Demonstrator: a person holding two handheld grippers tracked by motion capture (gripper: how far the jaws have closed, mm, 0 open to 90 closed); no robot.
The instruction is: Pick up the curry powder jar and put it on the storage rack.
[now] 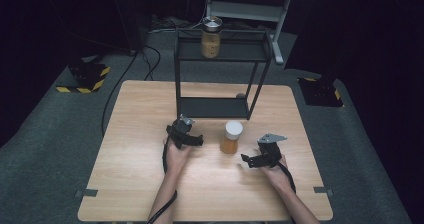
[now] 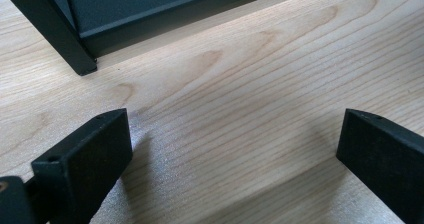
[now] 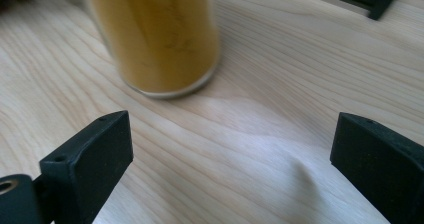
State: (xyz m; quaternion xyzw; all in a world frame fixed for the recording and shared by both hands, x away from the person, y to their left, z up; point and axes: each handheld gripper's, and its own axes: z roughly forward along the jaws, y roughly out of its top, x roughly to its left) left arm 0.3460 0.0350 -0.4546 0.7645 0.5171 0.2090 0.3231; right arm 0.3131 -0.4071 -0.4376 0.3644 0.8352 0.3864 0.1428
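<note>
Two open grippers flank a jar on the table

One jar of amber-brown contents [image 1: 232, 137], white lid on, stands upright on the wooden table [image 1: 125, 184], just in front of the lower shelf of the black metal rack [image 1: 212, 107]. It sits between the two grippers, touched by neither. In the right gripper view the jar [image 3: 157, 36] appears blurred, ahead and left of the gap between the jaws.

Right gripper [image 1: 248, 159]: held in the person's right hand [image 1: 275, 171], just right of the jar, low over the table. Jaws spread wide, nothing between them but bare wood.

Left gripper [image 1: 192, 139]: held in the left hand [image 1: 176, 154], just left of the jar, near the rack's front left leg [image 2: 60, 39]. Jaws wide apart, holding nothing; wood grain shows between them.

Second jar [image 1: 211, 38], metal lid, stands upright on the rack's top shelf, well apart from both grippers.
</note>
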